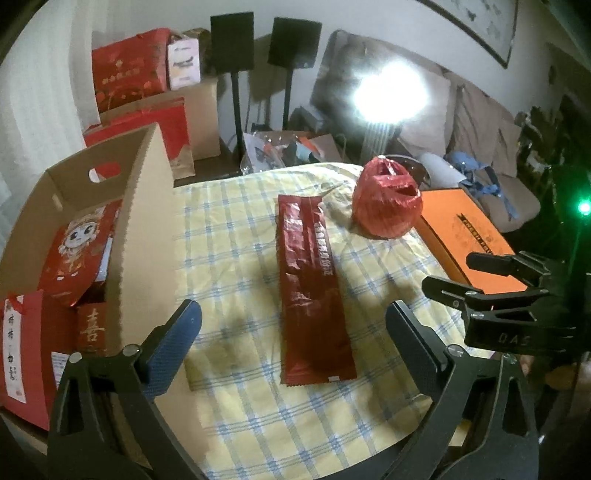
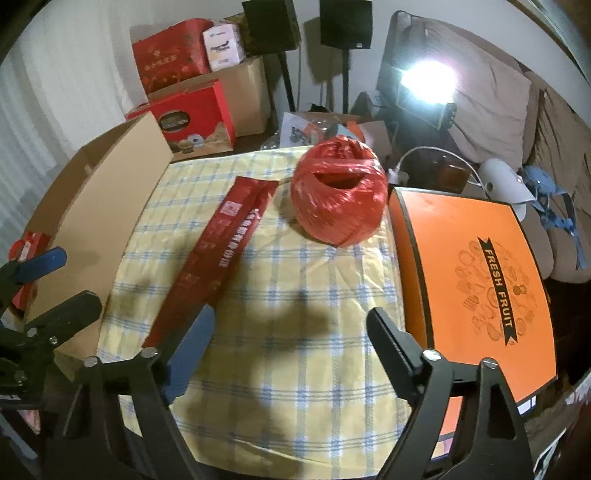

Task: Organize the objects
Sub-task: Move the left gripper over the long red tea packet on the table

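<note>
Red packet [image 1: 314, 291] flat on checked cloth [image 1: 236, 236] — between spread fingers [image 1: 173, 343], untouched

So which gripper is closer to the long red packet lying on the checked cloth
Left. The left gripper hangs open straddling the long red packet; the right gripper is open too, off to the packet's right side.

Two black speakers on stands [image 2: 345, 26], bright lamp [image 2: 428, 83], grey sofa [image 1: 476, 110], stacked red gift boxes [image 2: 195, 114] by wall

A lamp [image 1: 389, 90] behind the table glares white; gripper shadows fall on the cloth [image 2: 295, 295]. Edges bend and darken.
</note>
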{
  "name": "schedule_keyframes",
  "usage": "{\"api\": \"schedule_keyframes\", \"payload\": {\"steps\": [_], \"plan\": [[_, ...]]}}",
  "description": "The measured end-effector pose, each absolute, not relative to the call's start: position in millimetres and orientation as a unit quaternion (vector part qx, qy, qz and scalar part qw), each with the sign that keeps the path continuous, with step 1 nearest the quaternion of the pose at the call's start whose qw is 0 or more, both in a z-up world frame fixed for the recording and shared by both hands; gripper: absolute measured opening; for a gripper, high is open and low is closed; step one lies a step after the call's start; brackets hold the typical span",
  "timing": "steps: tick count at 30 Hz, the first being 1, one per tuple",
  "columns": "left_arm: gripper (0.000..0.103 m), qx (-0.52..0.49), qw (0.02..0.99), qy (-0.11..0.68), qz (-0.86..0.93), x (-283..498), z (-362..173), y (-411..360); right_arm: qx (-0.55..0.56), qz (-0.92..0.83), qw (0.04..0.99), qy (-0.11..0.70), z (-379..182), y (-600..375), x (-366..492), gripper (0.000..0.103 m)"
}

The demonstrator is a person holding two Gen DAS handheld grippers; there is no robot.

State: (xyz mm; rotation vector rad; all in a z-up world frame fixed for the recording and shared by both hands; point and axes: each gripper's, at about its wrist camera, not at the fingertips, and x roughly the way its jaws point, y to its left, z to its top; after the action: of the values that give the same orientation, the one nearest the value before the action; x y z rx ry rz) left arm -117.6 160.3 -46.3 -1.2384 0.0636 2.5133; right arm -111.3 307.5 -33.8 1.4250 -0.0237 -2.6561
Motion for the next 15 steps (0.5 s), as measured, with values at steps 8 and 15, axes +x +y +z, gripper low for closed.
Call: {"api": "schedule_keyframes", "payload": {"steps": [8,15], "plan": [[0.092,-0.446,0.170,0.032,0.878,-128.0,-69.2,179.8,0.484,-0.873,0.053,-0.023,-48.6,318.0,-111.9,0.064],[0.083,-0.464,0.163,0.049,0.869,-140.7,-95.4,198.4,0.496,-0.866,0.056,-0.030,-62.7,318.6,-117.4,0.053]]}}
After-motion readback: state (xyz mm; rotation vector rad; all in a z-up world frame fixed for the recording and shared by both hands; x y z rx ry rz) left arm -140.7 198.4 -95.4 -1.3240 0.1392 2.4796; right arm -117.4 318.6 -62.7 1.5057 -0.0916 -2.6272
